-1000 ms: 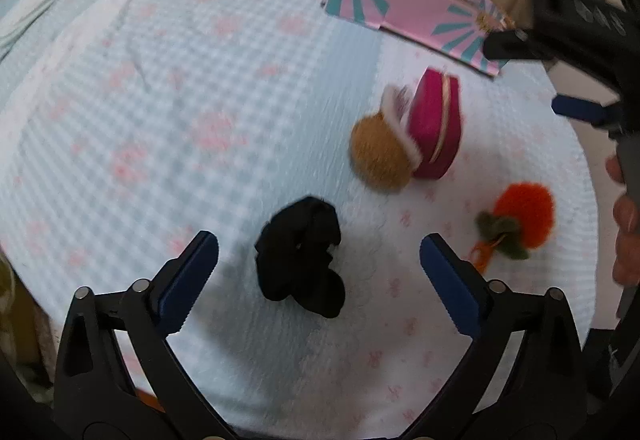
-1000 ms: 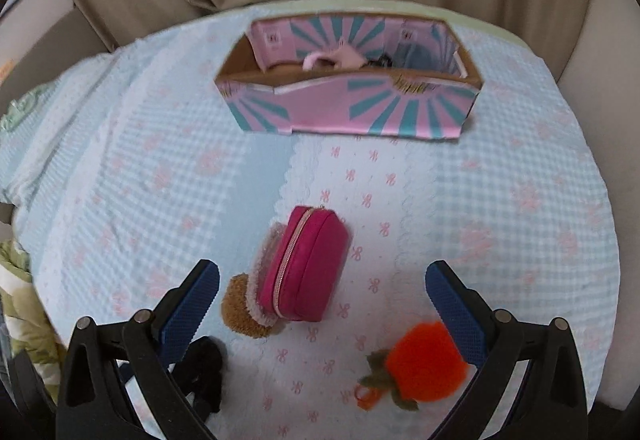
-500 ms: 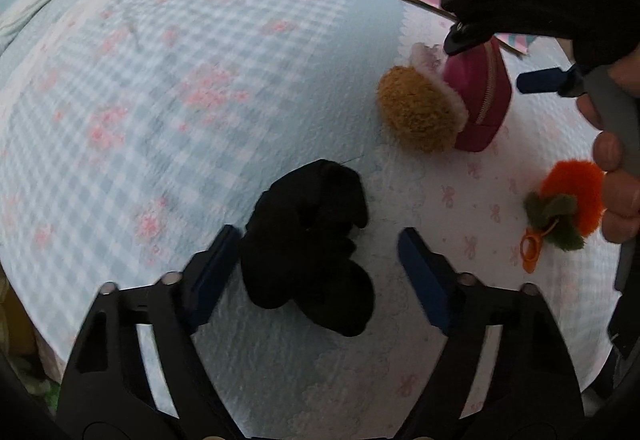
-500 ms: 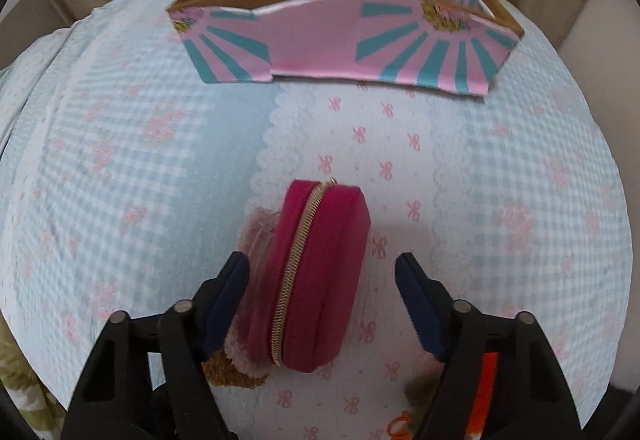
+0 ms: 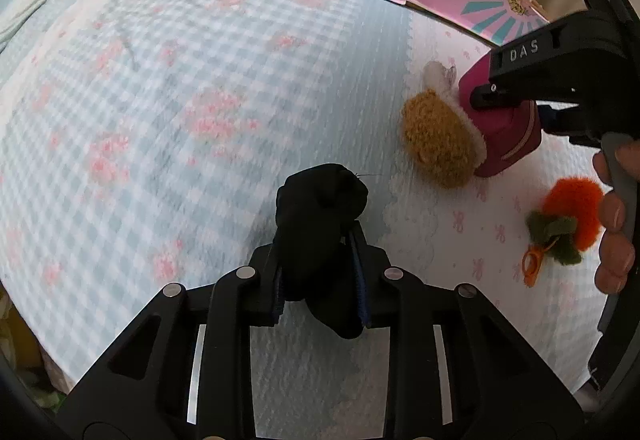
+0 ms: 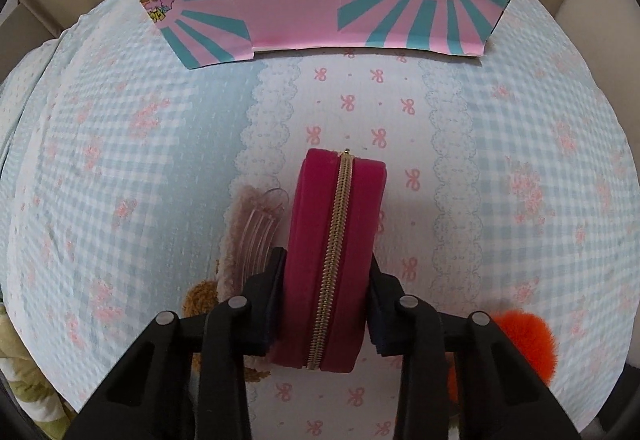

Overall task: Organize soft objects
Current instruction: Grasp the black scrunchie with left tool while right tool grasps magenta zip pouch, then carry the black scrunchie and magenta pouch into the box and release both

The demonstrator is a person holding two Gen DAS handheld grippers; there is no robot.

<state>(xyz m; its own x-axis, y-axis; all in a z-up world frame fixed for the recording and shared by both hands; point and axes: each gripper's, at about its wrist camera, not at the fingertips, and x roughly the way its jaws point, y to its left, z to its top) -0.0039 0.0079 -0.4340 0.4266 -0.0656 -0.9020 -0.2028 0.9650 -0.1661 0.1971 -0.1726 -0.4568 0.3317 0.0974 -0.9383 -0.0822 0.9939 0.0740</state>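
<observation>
The left gripper (image 5: pixel 320 272) has its jaws clamped on a bundle of black soft fabric (image 5: pixel 320 216), perhaps rolled socks. They have just been closing, and the cloth now bulges out past the blue pads at both ends, pinched low so most of the bundle sticks forward. The right gripper (image 6: pixel 326 296) has likewise just been closing and now grips a round magenta velvet zip pouch (image 6: pixel 332 240) by its two flat faces. That seems a sensible hold: the pouch stands on edge with its gold zipper facing up, so the faces are what offer themselves to the pads.

Touching the pouch on its left is a fuzzy tan and cream plush piece with a clear plastic comb-like part (image 6: pixel 256 228); I cannot tell exactly what it is. It leans against the pouch, so I would expect it to shift once the pouch is lifted. To the right, a little apart, lies a fluffy orange pompom charm with green felt leaves and an orange clasp (image 5: pixel 568 220), untouched. In the left wrist view, the person's hand (image 5: pixel 616 216) is wrapped around the right gripper's handle just beside it.

All of this rests on a bed covered in a pale blue gingham quilt with pink bows and lace strips (image 6: pixel 120 160). At its far side stands an open pink and teal striped cardboard box (image 6: pixel 328 8), likely the destination. Both objects are still down on the quilt, well apart from the box.
</observation>
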